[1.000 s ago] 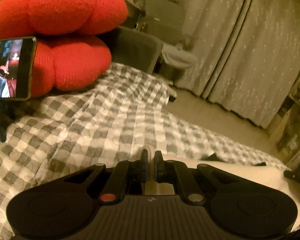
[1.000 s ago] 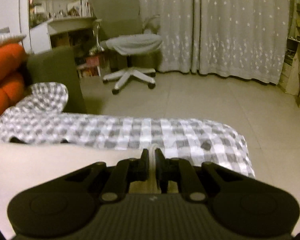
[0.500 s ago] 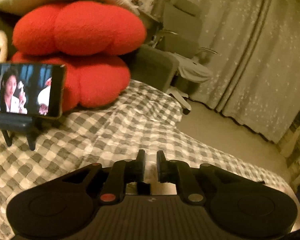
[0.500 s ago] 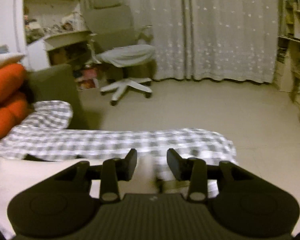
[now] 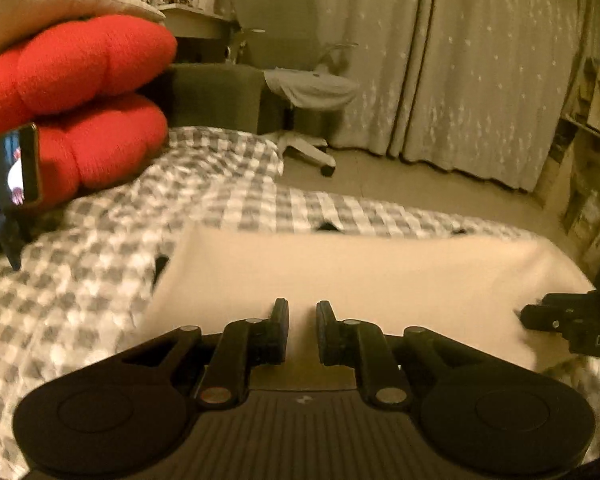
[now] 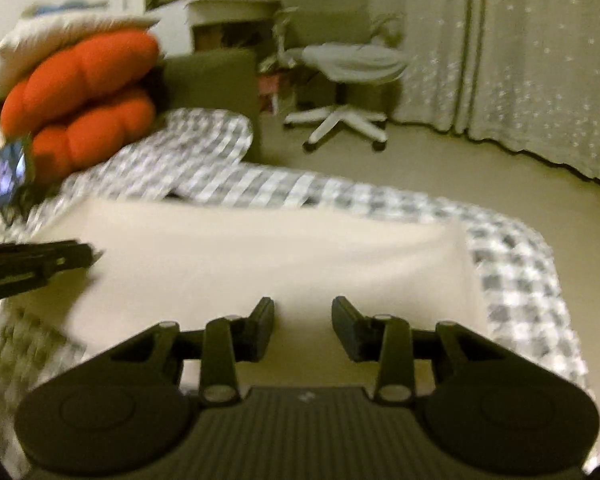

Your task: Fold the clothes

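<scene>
Both tongs, the left gripper (image 5: 302, 312) and the right gripper (image 6: 302, 312), clamped on the hem a second ago, now stand parted and empty above the cream garment (image 5: 360, 268), lying flat on the checked bedspread (image 5: 100, 248), so this fold appears laid.

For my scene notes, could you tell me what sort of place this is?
Probably a bedroom or living room at home: a checked cover spread under red cushions, a swivel office chair and floor-length curtains.
</scene>
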`<state>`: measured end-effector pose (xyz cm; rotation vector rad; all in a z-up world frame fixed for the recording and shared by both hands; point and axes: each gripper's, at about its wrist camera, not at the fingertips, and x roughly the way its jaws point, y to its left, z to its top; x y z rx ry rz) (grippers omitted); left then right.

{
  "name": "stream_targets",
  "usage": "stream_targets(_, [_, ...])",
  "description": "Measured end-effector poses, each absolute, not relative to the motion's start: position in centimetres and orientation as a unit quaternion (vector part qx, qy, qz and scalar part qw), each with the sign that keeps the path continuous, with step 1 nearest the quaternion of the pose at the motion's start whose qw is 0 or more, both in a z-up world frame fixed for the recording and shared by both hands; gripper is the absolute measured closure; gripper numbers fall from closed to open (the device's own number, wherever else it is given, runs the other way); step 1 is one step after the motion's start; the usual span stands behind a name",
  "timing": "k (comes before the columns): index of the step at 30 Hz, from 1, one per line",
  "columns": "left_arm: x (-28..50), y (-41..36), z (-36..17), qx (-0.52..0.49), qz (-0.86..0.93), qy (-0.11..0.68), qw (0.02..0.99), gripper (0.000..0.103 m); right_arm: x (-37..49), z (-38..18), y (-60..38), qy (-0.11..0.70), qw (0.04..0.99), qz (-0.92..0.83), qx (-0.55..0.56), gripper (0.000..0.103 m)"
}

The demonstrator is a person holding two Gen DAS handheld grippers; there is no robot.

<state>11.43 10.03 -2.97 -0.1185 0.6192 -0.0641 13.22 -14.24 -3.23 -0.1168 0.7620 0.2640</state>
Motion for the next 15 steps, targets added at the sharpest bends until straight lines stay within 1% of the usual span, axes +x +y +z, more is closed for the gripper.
stream_targets(2, [11.5,10.3,-3.2,-0.067,-0.031,0.305,0.949,0.089,13.0,-3.6,-13.3,0.372,0.916,0.126,-0.084,0.069])
stream_targets(6, [11.5,11.3,-3.0,-0.098,-0.025,0.310,0.945,0.089,13.0,-3.4,-14.1,0.379,0.915,0.119,-0.074,0.070])
stream_targets(9, [11.1,11.8,-2.6,-0.091,-0.016,0.300,0.949,0.088,13.2,-3.4,-15.1,0.389,0.912,0.115,-0.059,0.070])
stream_targets(15, [11.0,15.0,-3.4,-0.115,-0.009,0.306,0.945,0.088,13.4,-2.7,-17.4,0.405,0.908,0.101,-0.047,0.070])
